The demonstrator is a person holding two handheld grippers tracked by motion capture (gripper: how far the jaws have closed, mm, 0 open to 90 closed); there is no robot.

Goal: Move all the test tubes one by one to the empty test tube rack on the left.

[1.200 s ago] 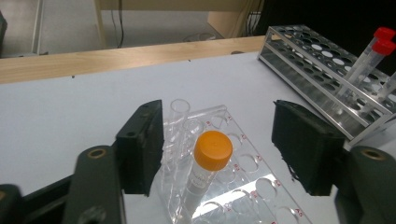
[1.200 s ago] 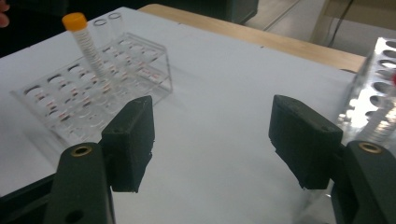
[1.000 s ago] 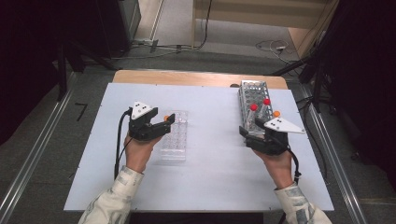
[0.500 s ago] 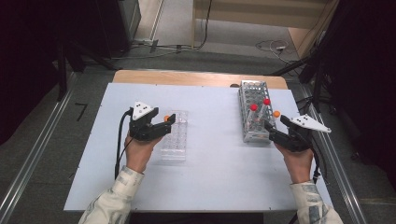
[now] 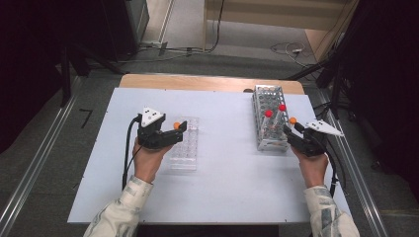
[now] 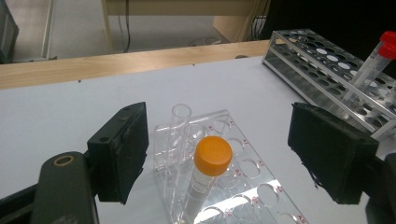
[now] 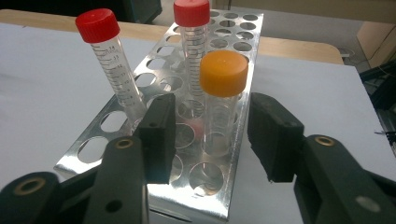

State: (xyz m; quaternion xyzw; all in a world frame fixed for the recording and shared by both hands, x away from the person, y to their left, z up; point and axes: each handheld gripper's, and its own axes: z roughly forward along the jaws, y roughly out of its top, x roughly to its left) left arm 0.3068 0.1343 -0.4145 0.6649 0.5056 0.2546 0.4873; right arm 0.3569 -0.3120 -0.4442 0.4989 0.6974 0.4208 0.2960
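Observation:
My left gripper (image 5: 179, 132) (image 6: 223, 144) hangs open over a clear acrylic rack (image 5: 187, 150) (image 6: 254, 186). An orange-capped tube (image 5: 176, 125) (image 6: 211, 161) stands in that rack between the wide-apart jaws, with an uncapped clear tube (image 6: 179, 122) just behind it. At the right, a metal rack (image 5: 269, 101) (image 7: 233, 51) holds two red-capped tubes (image 5: 268, 114) (image 7: 108, 51) and an orange-capped tube (image 5: 292, 120) (image 7: 223, 88) at its near right edge. My right gripper (image 5: 294, 134) (image 7: 212, 133) is open, its jaws on either side of that orange-capped tube with gaps showing.
The white table (image 5: 227, 187) has bare room between the two racks and along its front. A wooden strip (image 5: 207, 82) runs along the far edge. Cables lie on the floor beyond. Metal rails (image 5: 34, 163) flank the table.
My right gripper has drawn back to the right from the metal rack's front, leaving the orange-capped tube standing there. The left gripper has stayed put.

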